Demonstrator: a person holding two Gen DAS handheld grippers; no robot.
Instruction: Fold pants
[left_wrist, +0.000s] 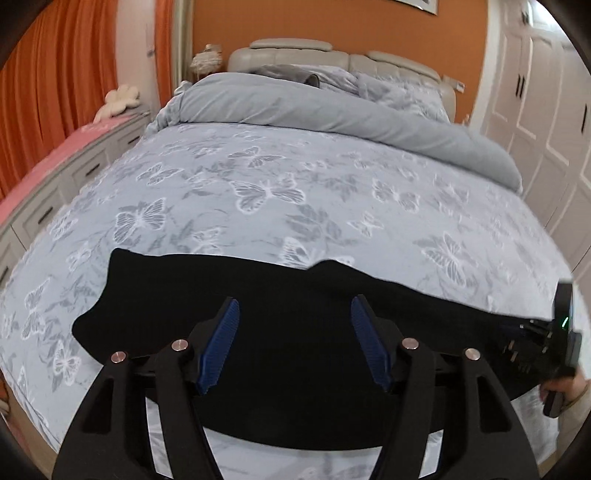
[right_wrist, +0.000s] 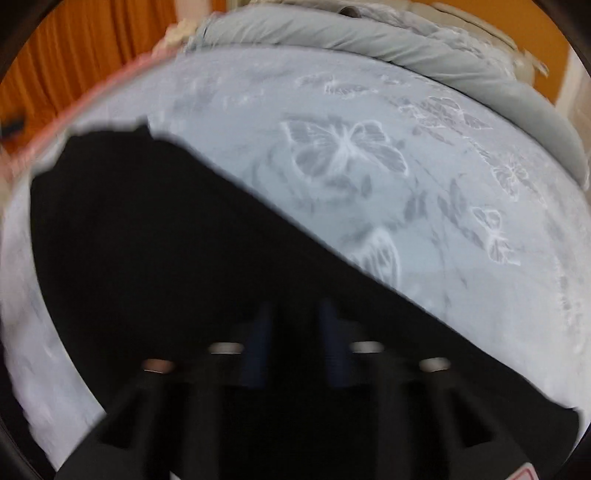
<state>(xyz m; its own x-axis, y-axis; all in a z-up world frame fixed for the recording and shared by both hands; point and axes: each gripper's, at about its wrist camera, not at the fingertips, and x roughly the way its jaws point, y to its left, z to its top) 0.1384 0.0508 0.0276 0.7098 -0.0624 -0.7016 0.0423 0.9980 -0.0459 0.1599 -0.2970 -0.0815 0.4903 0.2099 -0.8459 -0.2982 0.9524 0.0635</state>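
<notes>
Black pants (left_wrist: 280, 295) are laid flat on the butterfly-print bedspread (left_wrist: 258, 184), near the foot edge of the bed, well apart from the grey duvet (left_wrist: 332, 110) bunched toward the headboard.

L gripper (left_wrist: 293, 343) is held above the cloth, angled down; its blue pads (left_wrist: 221, 343) are spread, nothing betw. them, no contact w/ fabric seen. Likely kept clear so the garment can settle flat.

R gripper (right_wrist: 297, 339) is seen over the dark cloth in its own wrist view, which is badly motion-blurred; fingers appear close together, and whether fabric is pinched cannot be told. It also shows at the right edge of the left view, at the pants' right end.

Long axis of pants is seen running left–right across the bed, parallel to the foot edge. Which end is waistband cannot be told.
</notes>
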